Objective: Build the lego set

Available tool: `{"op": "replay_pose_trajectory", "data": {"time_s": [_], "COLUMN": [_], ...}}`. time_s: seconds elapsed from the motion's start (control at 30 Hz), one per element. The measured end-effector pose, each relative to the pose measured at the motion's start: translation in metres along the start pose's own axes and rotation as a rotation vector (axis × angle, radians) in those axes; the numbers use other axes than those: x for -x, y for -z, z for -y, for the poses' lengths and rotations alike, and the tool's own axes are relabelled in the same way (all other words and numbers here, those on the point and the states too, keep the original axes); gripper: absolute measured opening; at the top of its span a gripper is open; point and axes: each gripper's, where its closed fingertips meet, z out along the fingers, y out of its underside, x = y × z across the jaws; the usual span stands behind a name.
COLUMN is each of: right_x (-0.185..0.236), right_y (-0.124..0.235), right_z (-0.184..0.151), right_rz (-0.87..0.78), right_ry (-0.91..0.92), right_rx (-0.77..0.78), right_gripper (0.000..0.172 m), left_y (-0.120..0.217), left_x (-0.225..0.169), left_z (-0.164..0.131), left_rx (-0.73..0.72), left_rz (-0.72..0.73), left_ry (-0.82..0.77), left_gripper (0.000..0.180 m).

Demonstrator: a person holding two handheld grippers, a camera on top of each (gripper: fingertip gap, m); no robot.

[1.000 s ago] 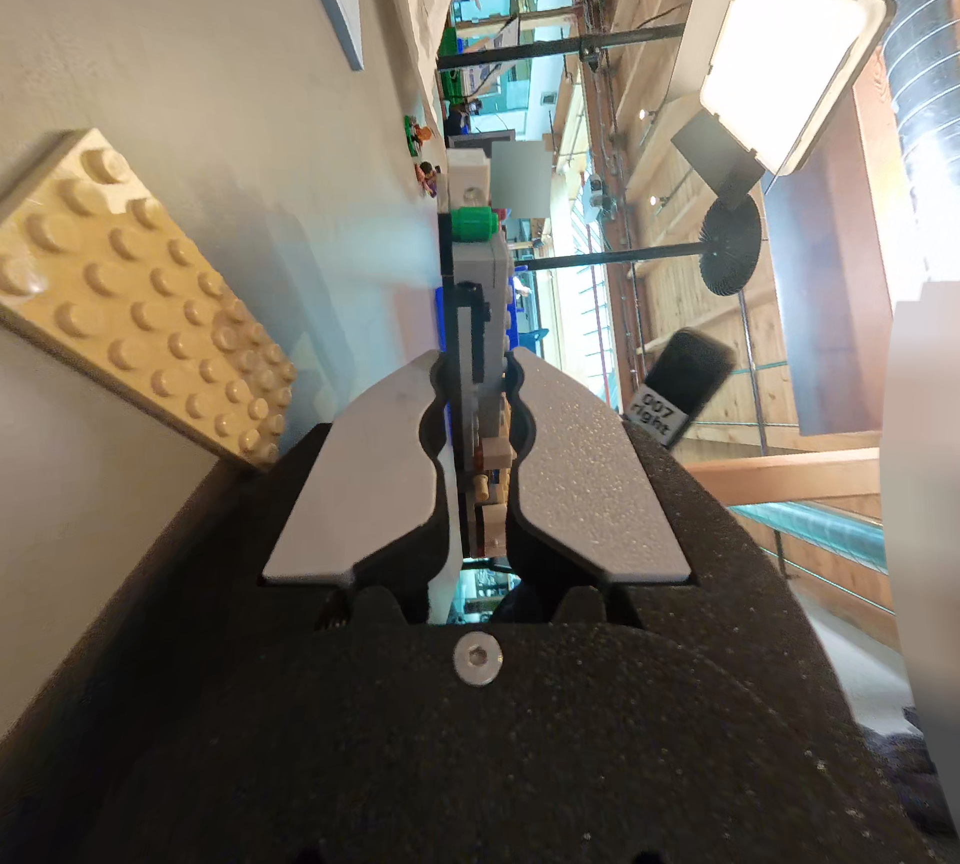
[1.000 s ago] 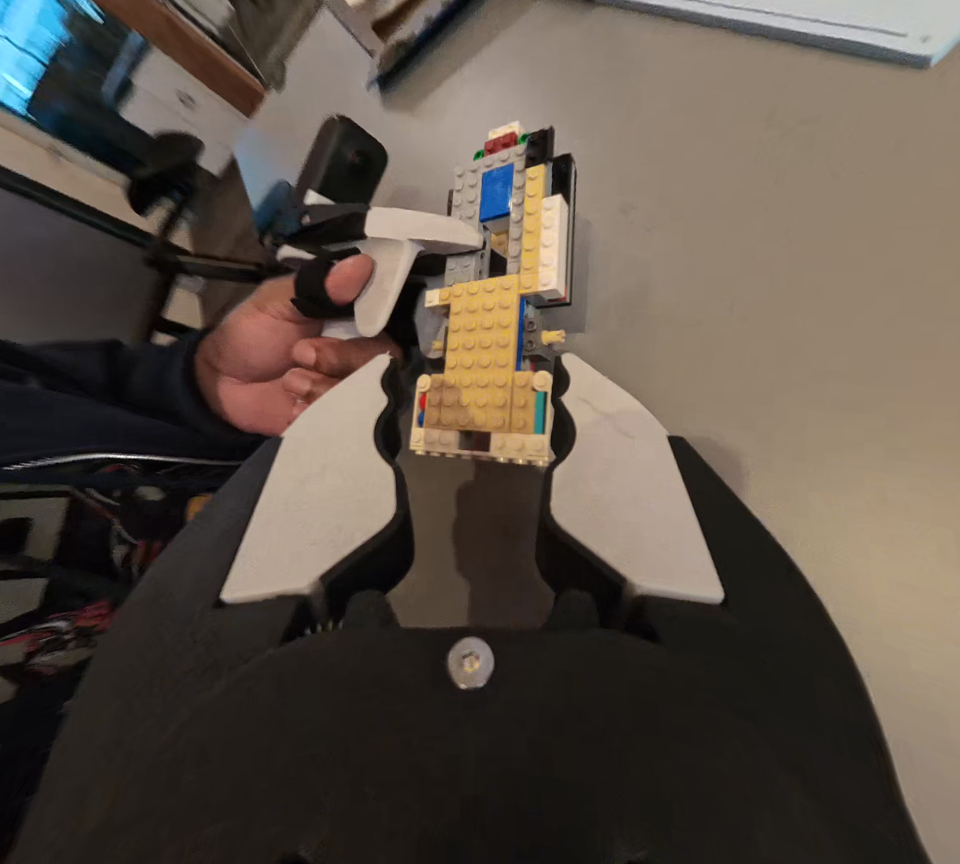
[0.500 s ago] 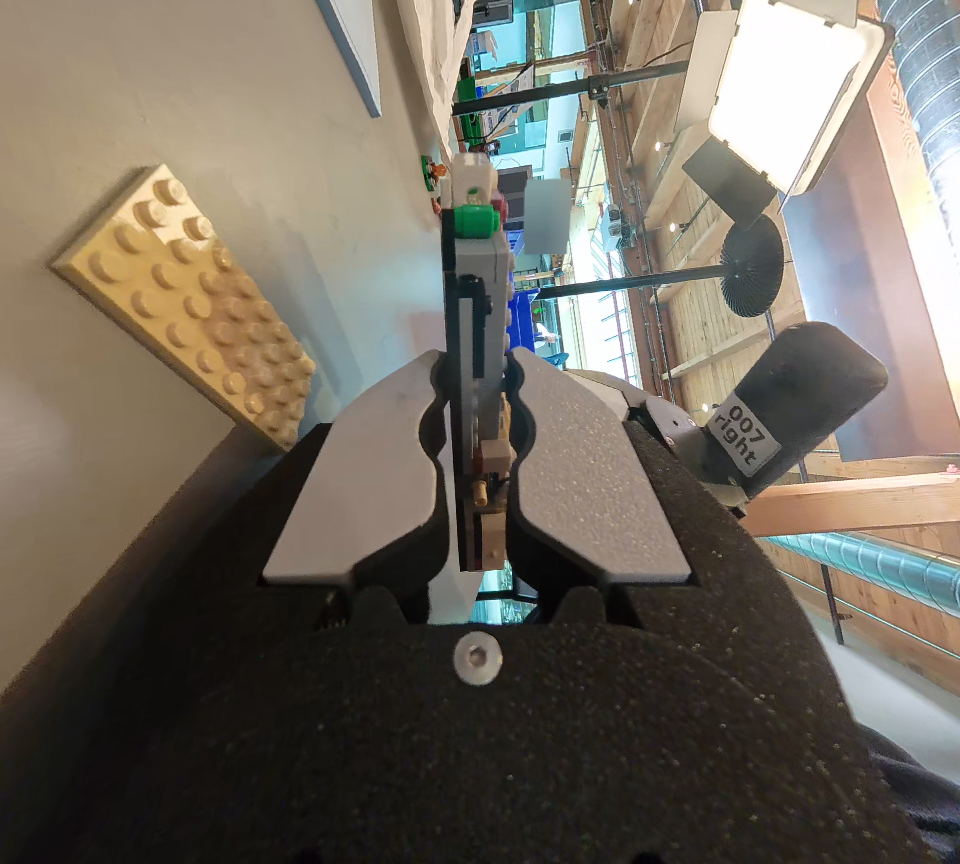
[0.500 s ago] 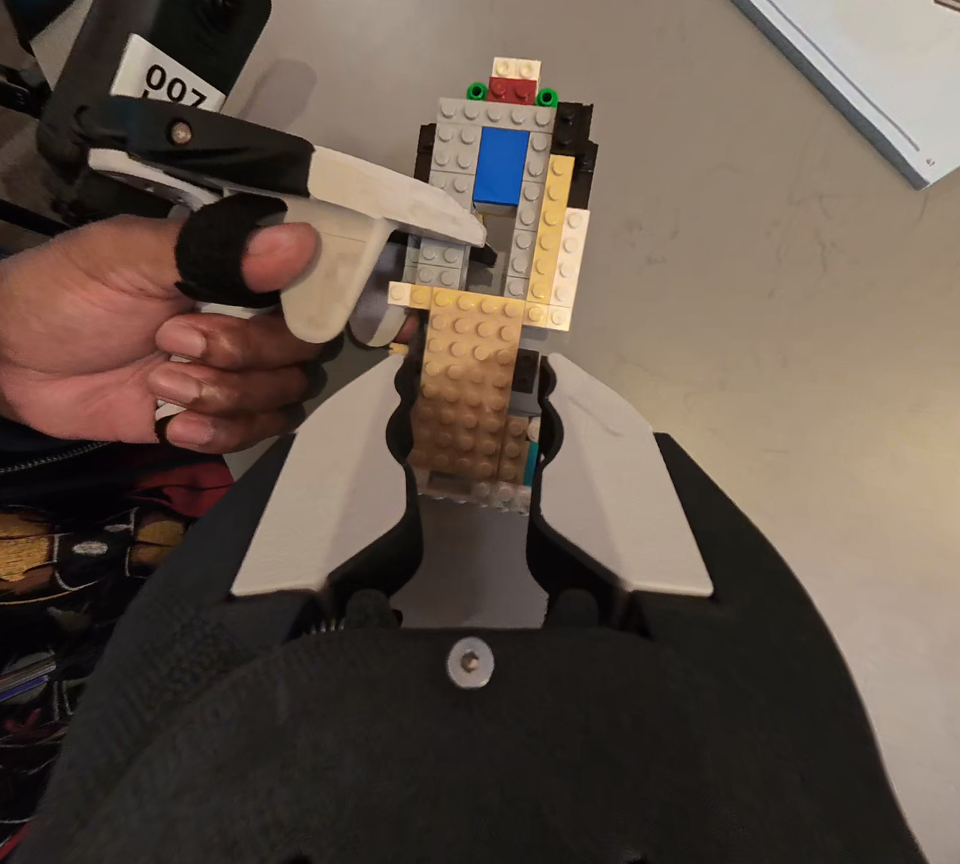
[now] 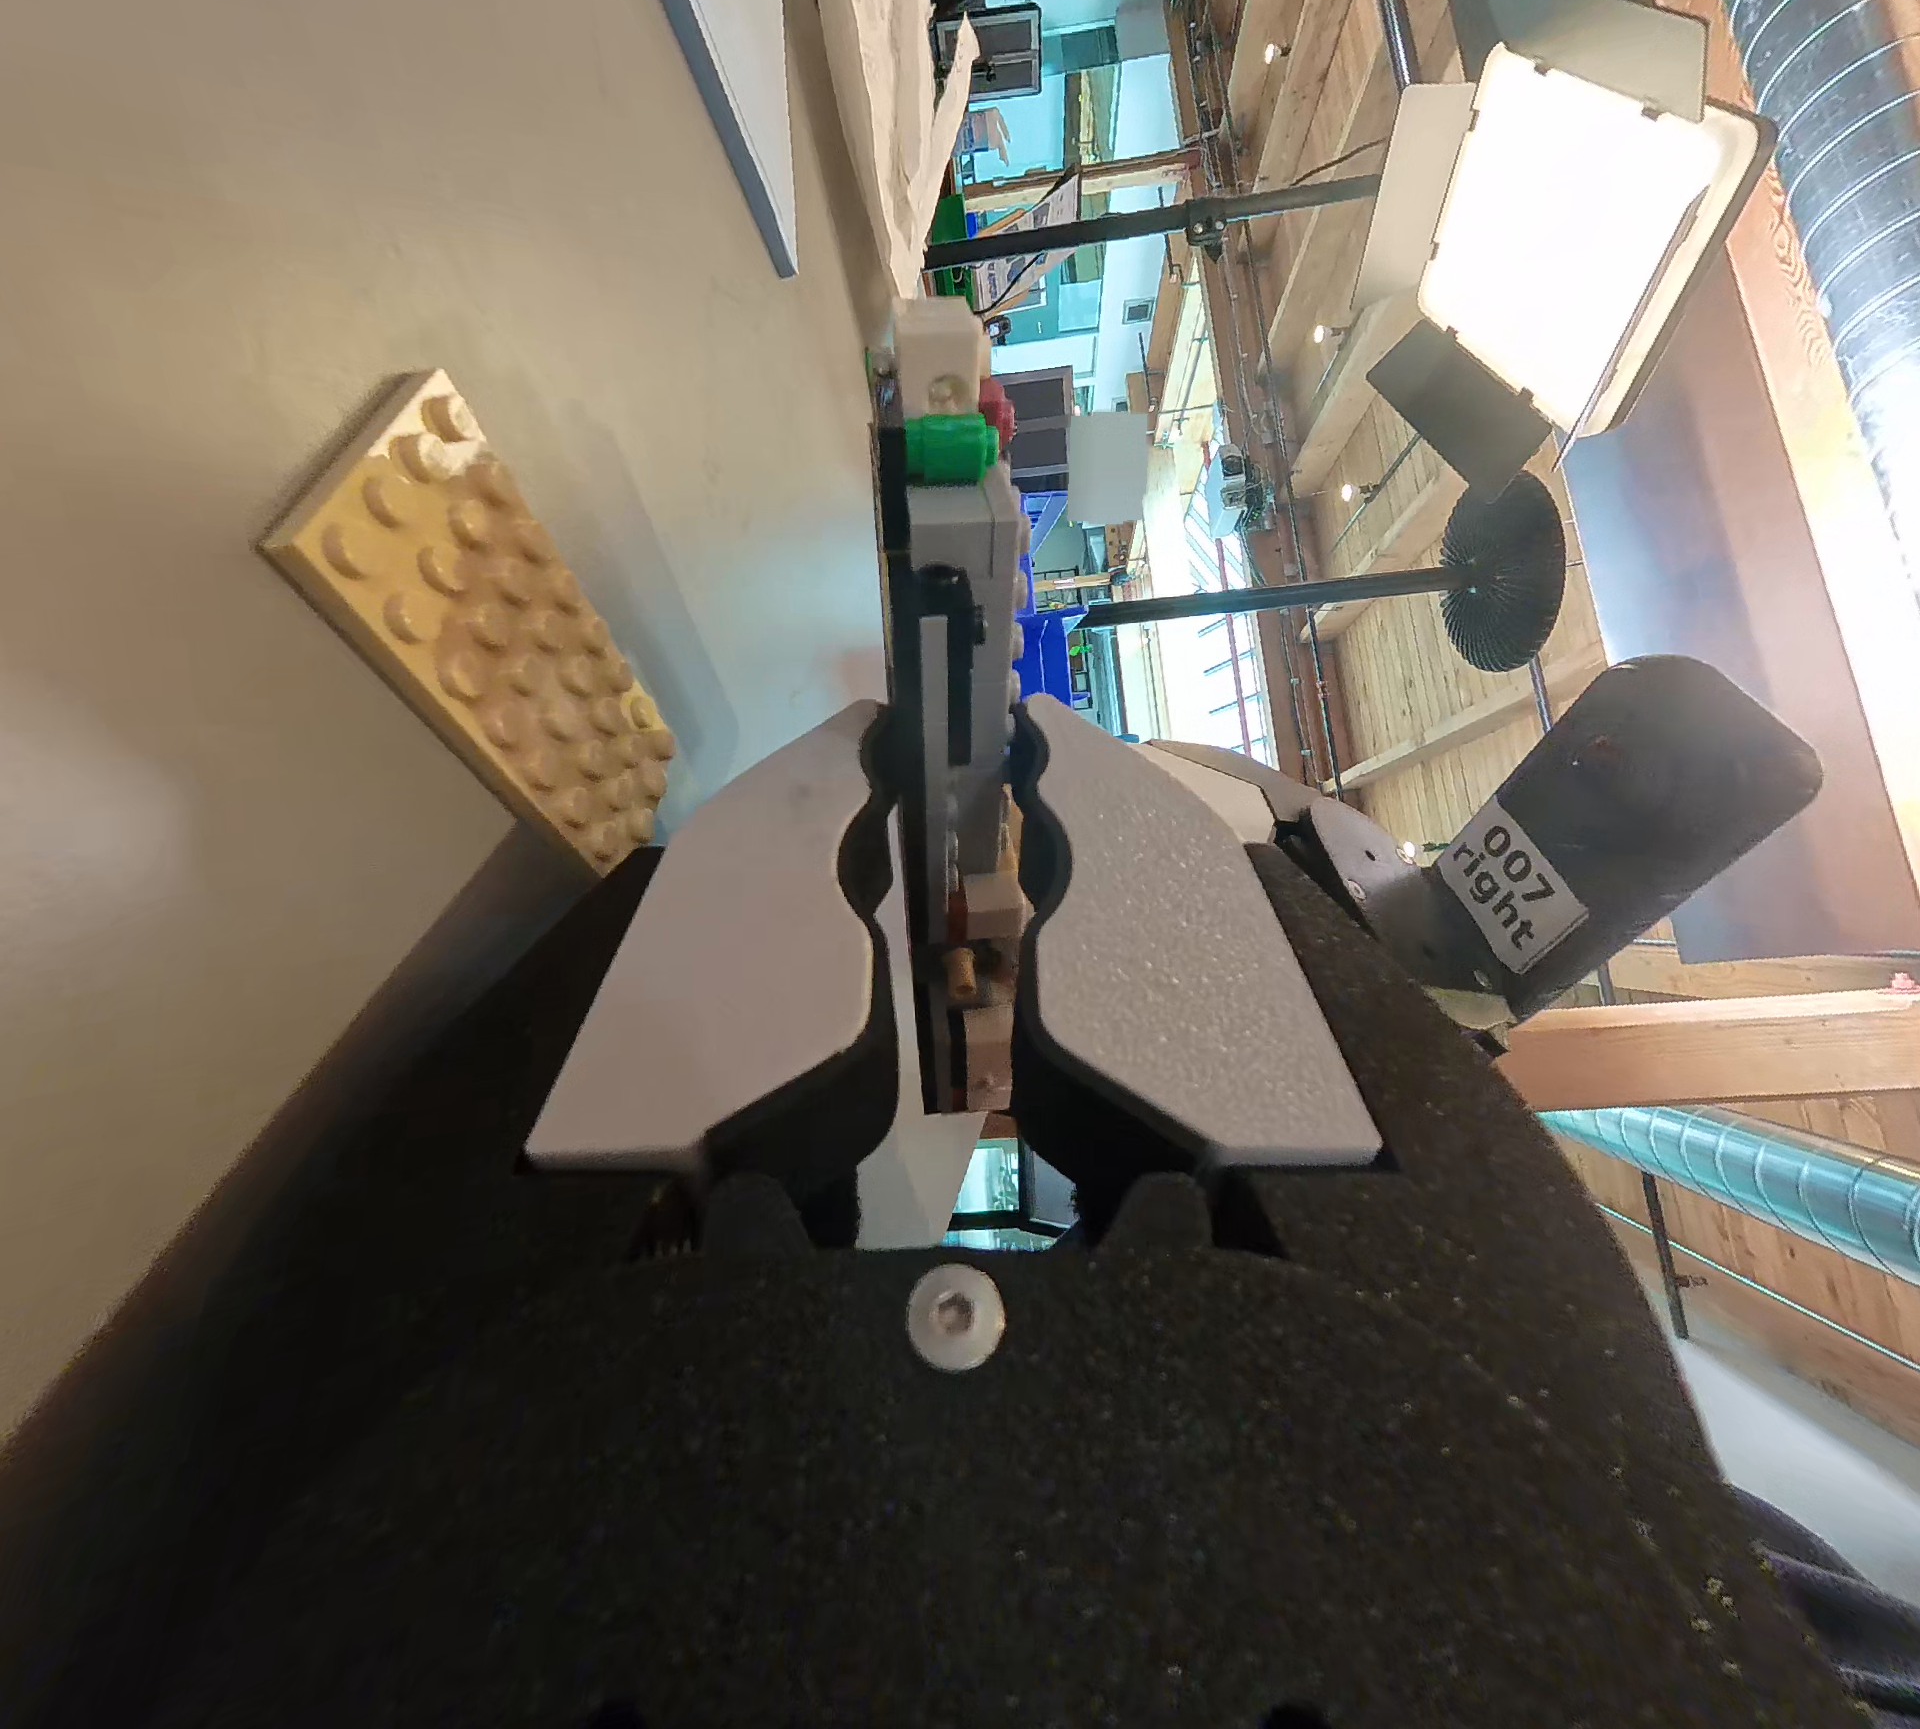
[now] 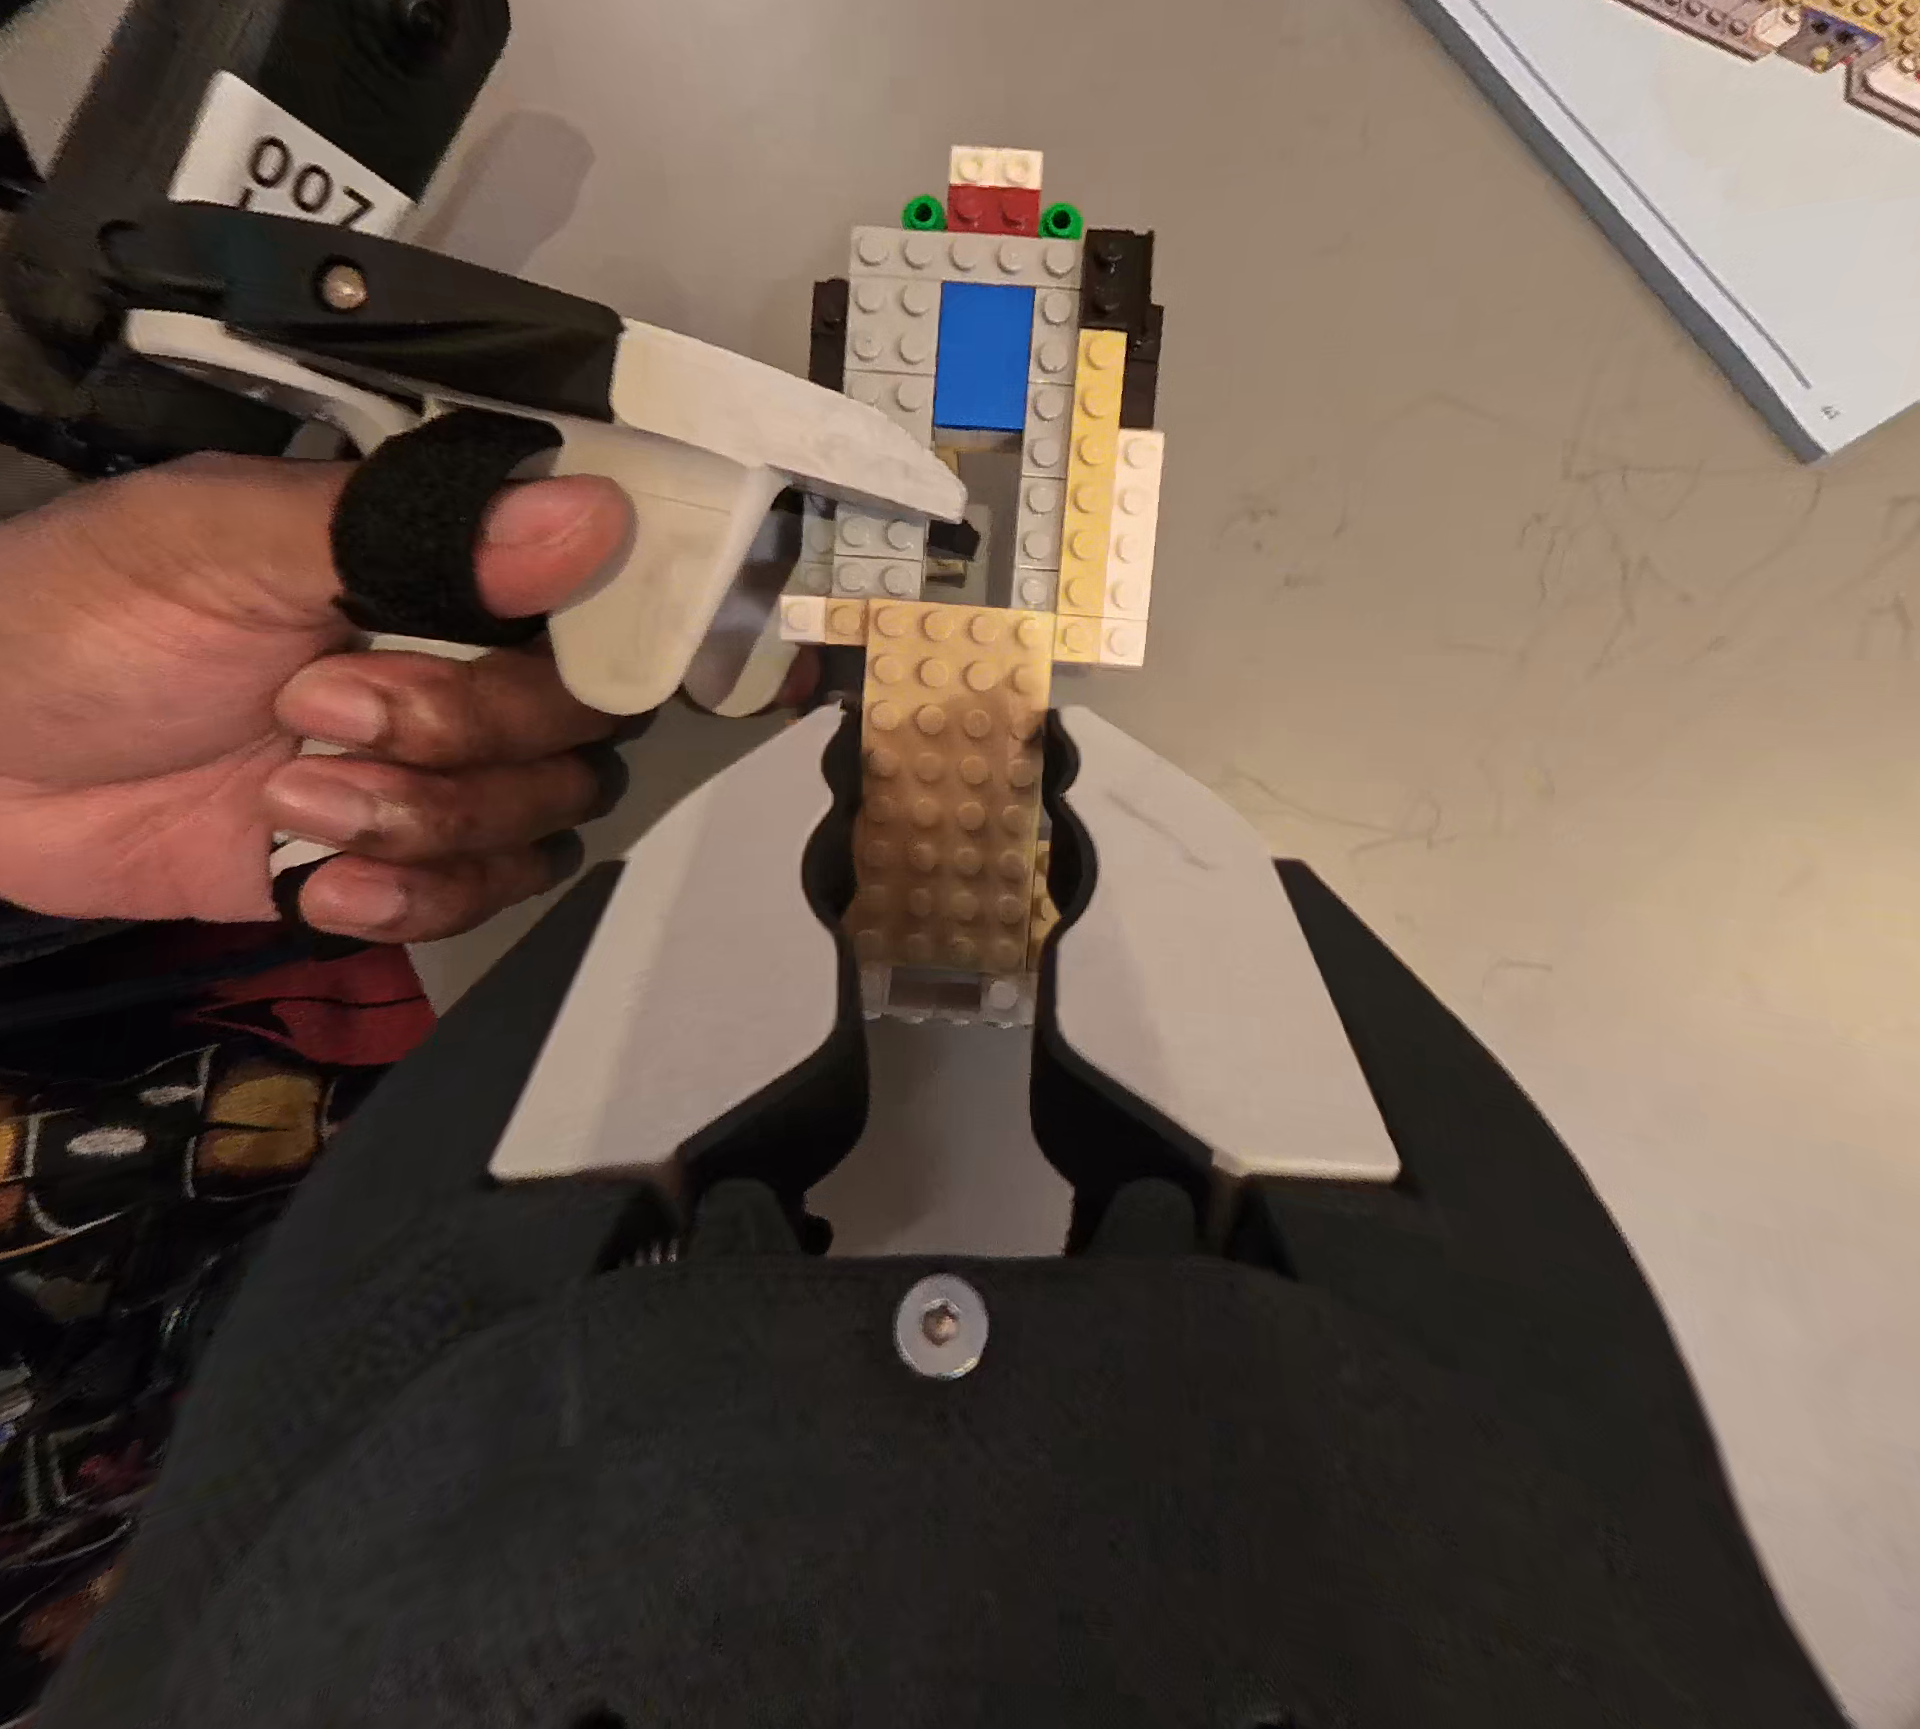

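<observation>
Over grey table [image 6: 1455,744], both grippers clamp brick model [image 6: 966,806].

surface [image 6: 1455,744]: pale grey | on it: tan studded plate [image 5: 468,630], open instruction booklet [image 6: 1662,152], brick model [image 6: 987,474]

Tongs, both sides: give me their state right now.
Left tongs: closed on the brick model, gripping it by its faces.
Right tongs: closed on the same model's tan plate.
</observation>
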Motion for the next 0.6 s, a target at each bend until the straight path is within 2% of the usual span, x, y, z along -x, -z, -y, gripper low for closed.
{"op": "replay_pose_trajectory", "data": {"time_s": [0.6], "right_x": [-0.001], "right_y": [0.014], "right_z": [0.011], "right_rz": [0.142], "right_ry": [-0.099], "right_rx": [-0.100], "right_gripper": [0.034], "left_y": [0.002], "left_x": [0.001], "left_z": [0.003], "left_rx": [-0.013], "left_rz": [-0.022], "left_ry": [0.037], "left_gripper": [0.020]}}
